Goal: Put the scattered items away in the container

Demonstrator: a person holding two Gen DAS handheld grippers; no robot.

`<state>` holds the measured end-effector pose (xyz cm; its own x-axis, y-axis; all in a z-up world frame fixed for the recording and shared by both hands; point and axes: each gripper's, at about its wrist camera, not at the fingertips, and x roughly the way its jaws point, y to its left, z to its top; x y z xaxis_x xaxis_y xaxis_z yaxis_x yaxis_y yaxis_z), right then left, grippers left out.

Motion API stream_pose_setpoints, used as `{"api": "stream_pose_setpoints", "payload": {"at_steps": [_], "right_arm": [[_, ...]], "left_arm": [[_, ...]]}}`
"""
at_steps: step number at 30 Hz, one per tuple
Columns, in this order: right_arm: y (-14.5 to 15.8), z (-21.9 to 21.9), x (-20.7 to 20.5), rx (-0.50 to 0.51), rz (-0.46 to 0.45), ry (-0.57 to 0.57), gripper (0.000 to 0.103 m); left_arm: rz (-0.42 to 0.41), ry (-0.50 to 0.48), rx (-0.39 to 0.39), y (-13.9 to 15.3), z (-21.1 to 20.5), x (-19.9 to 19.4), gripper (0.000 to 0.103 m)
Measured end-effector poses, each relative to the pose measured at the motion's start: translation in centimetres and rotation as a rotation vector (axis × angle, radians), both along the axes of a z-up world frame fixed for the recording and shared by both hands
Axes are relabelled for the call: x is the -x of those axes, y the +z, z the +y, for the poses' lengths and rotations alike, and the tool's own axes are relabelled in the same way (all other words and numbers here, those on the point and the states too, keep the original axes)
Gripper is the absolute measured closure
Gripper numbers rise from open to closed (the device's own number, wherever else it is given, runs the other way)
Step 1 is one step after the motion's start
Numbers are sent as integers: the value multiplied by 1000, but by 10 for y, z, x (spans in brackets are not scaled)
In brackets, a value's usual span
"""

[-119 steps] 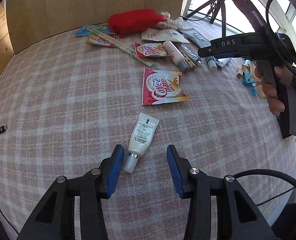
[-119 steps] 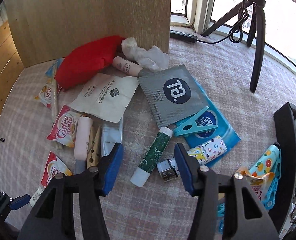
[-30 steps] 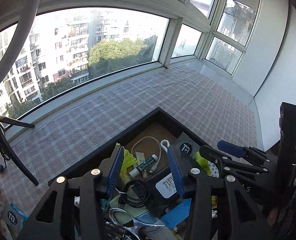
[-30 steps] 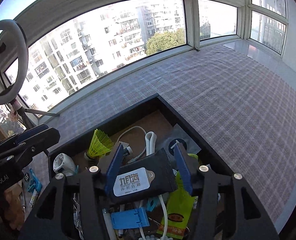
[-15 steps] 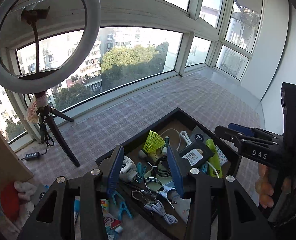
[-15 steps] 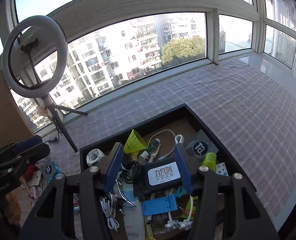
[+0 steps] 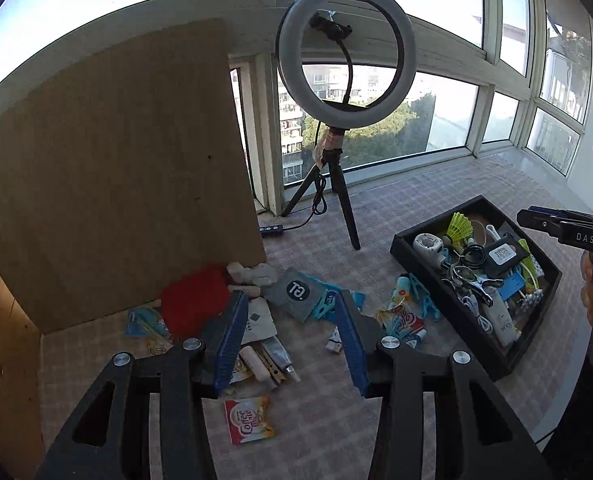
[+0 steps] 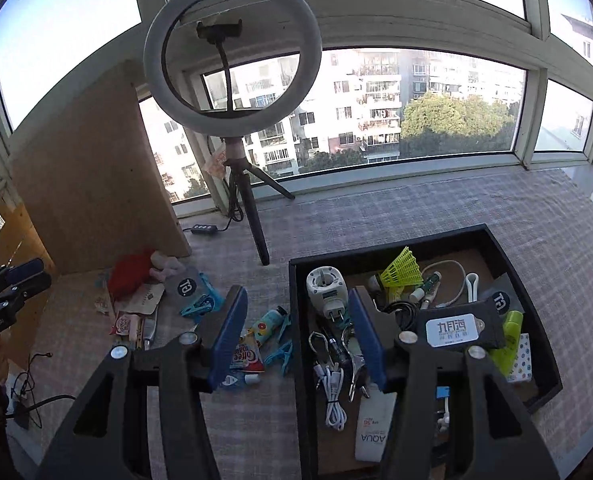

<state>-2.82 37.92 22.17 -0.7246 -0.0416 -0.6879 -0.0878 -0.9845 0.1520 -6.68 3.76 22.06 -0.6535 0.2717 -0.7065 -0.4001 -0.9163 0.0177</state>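
Observation:
A black tray (image 8: 296,320) full of small items stands on the checked cloth; it also shows at the right of the left wrist view (image 7: 532,344). Scattered items lie left of it: a red pouch (image 7: 192,300), a grey sachet (image 7: 294,294), a Coffee-mate sachet (image 7: 248,420), blue clips (image 8: 278,356). My left gripper (image 7: 290,340) is open and empty, held high above the scattered pile. My right gripper (image 8: 296,336) is open and empty above the tray's left wall. Each gripper shows in the other's view, the right one (image 7: 560,224) and the left one (image 8: 8,284).
A ring light on a tripod (image 8: 232,64) stands behind the pile, with its cable and remote (image 8: 204,229). A wooden board (image 7: 108,168) stands upright at the back left. Windows run along the far edge. A loose cable (image 8: 36,400) lies at the left.
Both grippers have swung left and pulled back from over the tray. The left view now faces the scattered pile. Both grippers stay open and empty.

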Motion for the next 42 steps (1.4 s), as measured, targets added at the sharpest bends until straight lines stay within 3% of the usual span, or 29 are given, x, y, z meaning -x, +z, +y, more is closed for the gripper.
{"api": "stream_pose_setpoints", "payload": {"at_steps": [4,8,16,21,27,35,42], "right_arm": [[-28,-41,10,19,-46,80,51],[-60,-75,22,58,-94,142,51],[-117,-136,47,62,-198,249,51],[-135,-176,63,32,-218,335,52],[-158,-217,88,-4,-258,406,64],[-182,-243,114,-40,-296,427,64],[-196,-259,121,-115,-294,444,69]], "left_arm": [[-54,117,20,-36,-52,-10,61],[-119,179,-6,-70,-76,-18,60],[-195,162,22,-133,-48,-27,59],[-235,155,39,-164,-33,-22,59],[-249,150,63,-184,-25,-15,60],[-262,170,51,-195,-33,-7,72],[-247,166,73,-201,-34,-4,73]]}}
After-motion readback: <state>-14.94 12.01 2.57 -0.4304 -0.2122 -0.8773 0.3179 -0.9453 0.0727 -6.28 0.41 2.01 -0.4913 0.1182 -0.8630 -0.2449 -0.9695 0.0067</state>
